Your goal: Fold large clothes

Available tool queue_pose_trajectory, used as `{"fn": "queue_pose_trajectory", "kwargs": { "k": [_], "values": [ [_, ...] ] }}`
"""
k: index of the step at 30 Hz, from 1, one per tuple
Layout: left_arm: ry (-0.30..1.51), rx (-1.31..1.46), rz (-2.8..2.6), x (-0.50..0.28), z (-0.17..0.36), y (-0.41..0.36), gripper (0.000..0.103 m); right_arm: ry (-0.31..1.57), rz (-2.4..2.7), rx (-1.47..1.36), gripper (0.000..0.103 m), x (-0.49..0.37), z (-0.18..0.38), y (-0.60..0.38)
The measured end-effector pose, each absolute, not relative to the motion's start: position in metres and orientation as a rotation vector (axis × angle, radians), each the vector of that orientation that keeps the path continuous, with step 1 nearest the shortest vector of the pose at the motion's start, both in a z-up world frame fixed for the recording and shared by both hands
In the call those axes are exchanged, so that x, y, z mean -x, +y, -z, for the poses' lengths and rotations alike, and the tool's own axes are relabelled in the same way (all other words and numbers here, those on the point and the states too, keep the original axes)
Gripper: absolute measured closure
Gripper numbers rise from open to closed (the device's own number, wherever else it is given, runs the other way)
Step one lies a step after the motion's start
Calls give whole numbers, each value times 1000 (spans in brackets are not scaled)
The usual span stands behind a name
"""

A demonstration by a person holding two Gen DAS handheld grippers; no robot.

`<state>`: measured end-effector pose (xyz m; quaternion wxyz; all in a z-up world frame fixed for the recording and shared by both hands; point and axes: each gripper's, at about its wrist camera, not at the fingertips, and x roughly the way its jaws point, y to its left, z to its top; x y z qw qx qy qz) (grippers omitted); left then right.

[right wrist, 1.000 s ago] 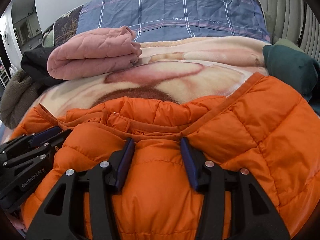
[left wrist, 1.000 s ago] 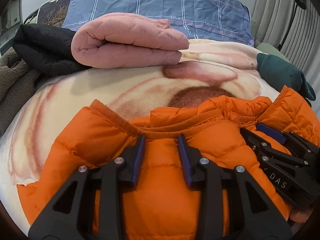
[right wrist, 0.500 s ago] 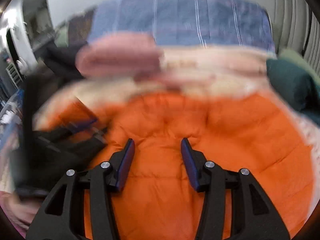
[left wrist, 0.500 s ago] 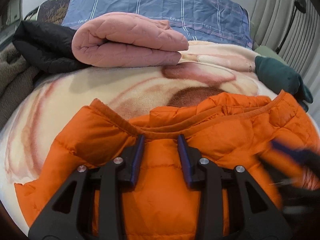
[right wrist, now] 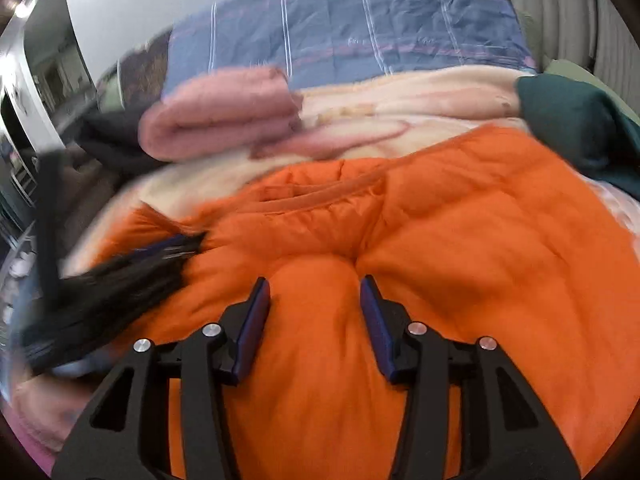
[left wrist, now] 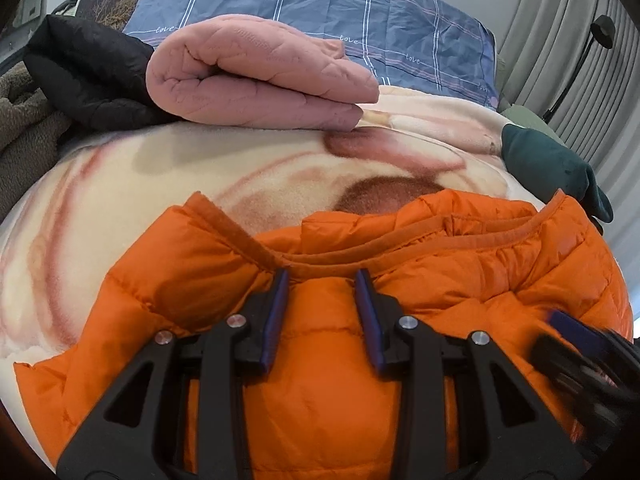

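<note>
An orange puffer jacket [left wrist: 320, 360] lies spread on the cream blanket [left wrist: 120, 184], its collar toward the far side. It also fills the right wrist view [right wrist: 460, 240]. My left gripper [left wrist: 322, 276] is open, its fingers resting on the jacket just below the collar seam. My right gripper [right wrist: 314, 284] is open over the jacket's padded body, with a bulge of fabric between the fingers. In the left wrist view the right gripper [left wrist: 576, 344] shows blurred at the lower right. In the right wrist view the left gripper [right wrist: 132, 264] shows blurred at the left.
A folded pink quilted garment [left wrist: 256, 80] lies at the back of the bed. A black garment [left wrist: 88, 76] and a brown fleece [left wrist: 24, 128] are at the left, a dark green garment [left wrist: 552, 168] at the right. A blue plaid pillow [left wrist: 340, 12] is behind.
The right gripper has drawn back off the collar toward the near side and swung; its view is blurred. The left gripper has hardly moved. The jacket's right shoulder lies flatter.
</note>
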<state>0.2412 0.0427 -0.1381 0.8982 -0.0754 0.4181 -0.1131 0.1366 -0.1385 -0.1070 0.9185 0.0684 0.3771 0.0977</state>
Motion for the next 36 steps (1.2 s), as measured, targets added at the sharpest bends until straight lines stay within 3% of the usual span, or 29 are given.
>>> {"fn": "queue_pose_trajectory", "kwargs": {
  "k": [2, 7, 15, 20, 25, 29, 30, 32, 36],
  "values": [
    [865, 163, 238, -242, 138, 45, 67, 743, -256, -96, 55, -103, 102, -133],
    [864, 168, 248, -241, 138, 45, 67, 795, -200, -5, 54, -59, 151, -136],
    [861, 163, 243, -239, 138, 44, 67, 835, -221, -64, 54, -31, 122, -141],
    [860, 160, 245, -239, 138, 44, 67, 815, -223, 70, 49, -8, 157, -134],
    [858, 155, 242, -239, 138, 43, 67, 834, -246, 22, 47, -6, 138, -139],
    [851, 184, 249, -236, 133, 47, 66, 723, -198, 90, 44, 5, 111, -152],
    [854, 199, 253, -235, 130, 50, 64, 699, -167, 106, 44, 3, 107, -158],
    [862, 254, 272, -226, 115, 60, 48, 669, -77, 89, 43, -7, 95, -186],
    [732, 211, 291, -189, 75, 84, 34, 671, 16, -65, 43, -28, 90, -239]
  ]
}}
